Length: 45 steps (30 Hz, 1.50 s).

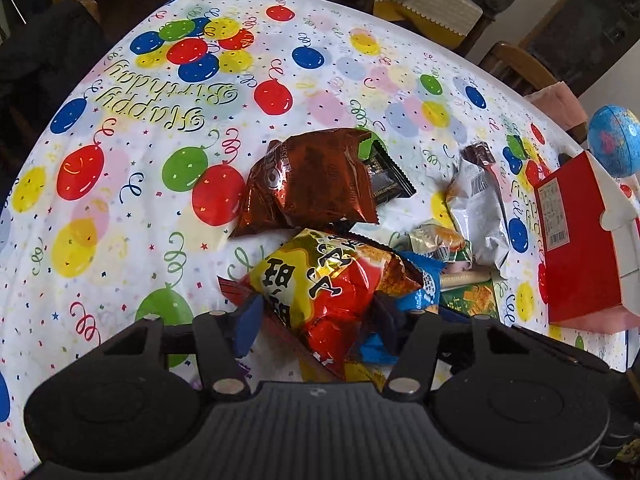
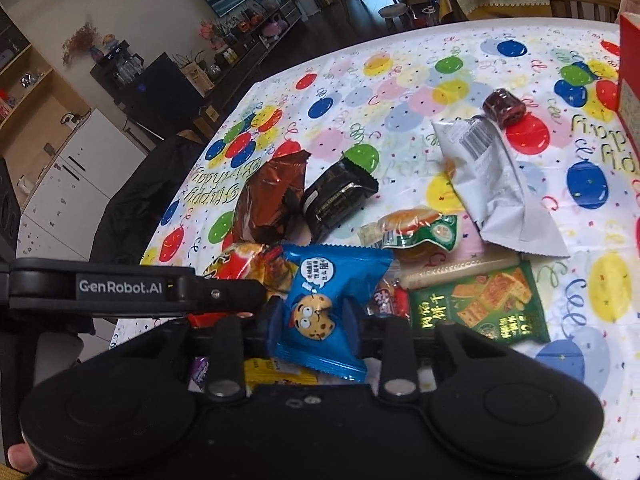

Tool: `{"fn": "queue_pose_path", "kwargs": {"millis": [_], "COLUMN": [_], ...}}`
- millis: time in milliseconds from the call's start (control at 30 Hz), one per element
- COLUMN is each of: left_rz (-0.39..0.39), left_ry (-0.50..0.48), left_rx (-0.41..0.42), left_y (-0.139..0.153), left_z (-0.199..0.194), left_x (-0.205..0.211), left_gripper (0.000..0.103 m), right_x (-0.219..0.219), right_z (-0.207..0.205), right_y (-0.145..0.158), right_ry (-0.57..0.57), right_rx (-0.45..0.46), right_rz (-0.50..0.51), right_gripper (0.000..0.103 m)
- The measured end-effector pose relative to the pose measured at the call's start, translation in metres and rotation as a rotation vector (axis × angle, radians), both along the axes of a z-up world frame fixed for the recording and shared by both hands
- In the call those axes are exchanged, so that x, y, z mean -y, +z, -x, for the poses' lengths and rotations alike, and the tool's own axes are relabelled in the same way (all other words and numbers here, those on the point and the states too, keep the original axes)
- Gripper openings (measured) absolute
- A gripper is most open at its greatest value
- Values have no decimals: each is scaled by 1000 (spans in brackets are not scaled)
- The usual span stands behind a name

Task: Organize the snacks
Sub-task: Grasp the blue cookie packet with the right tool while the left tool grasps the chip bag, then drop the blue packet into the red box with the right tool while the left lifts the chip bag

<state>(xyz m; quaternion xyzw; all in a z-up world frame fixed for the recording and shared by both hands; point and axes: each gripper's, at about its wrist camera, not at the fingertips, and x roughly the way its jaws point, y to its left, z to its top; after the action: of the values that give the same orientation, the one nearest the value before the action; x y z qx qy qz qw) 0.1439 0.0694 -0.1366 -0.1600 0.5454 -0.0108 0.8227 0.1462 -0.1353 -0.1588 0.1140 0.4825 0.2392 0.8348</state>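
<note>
My left gripper has its blue pads on both sides of the red and yellow chip bag and squeezes it. This bag lies at the near edge of the snack pile, its long axis running from near to far and a little to the left. My right gripper pinches the blue cookie packet; the packet lies with its long axis near to far, the far end tilted to the right. Both grippers point steeply down at the balloon tablecloth. Further away lie a brown foil bag partly over a black packet, and to the right a silver pouch, a green cracker packet and a red box.
</note>
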Motion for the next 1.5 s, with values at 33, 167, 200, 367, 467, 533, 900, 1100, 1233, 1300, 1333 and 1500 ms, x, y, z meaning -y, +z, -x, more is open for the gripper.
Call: {"fn": "queue_pose_path", "kwargs": {"millis": [33,167,200,367,467,533,900,1100,1233,1300,1333,1500], "left_rz": [-3,5,7,9,1,2,-13,-21,-28,-32,-35,-51], "left_ry": [-2,6,8,10,10,2,-77,-155,-219,-248,-262,-328], "left_rx": [4,11,13,39,59,73,172,228,256,265,268,282], "left_y": [1,8,11,25,34,42,95,120,132,135,137,139], "left_z": [2,9,12,22,28,31,33,21,11,5,2,-12], "left_x": [1,2,2,6,9,12,62,112,152,172,182,229], "left_gripper": [57,57,57,57,57,57,57,57,57,57,57,57], "right_x": [1,7,9,12,19,26,77,119,149,166,174,211], "right_z": [2,8,11,20,24,29,46,49,46,43,42,37], "right_y": [2,9,12,25,29,36,106,134,145,148,149,150], "right_ry": [-3,-18,-22,-27,-41,-52,-128,-180,-227,-253,-266,-325], "right_rx": [5,13,19,54,56,71,185,248,279,287,291,299], "right_rz": [0,2,-4,58,52,48,61,82,102,110,114,130], "right_gripper": [29,24,22,21,20,20,20,20,20,20,20,20]}}
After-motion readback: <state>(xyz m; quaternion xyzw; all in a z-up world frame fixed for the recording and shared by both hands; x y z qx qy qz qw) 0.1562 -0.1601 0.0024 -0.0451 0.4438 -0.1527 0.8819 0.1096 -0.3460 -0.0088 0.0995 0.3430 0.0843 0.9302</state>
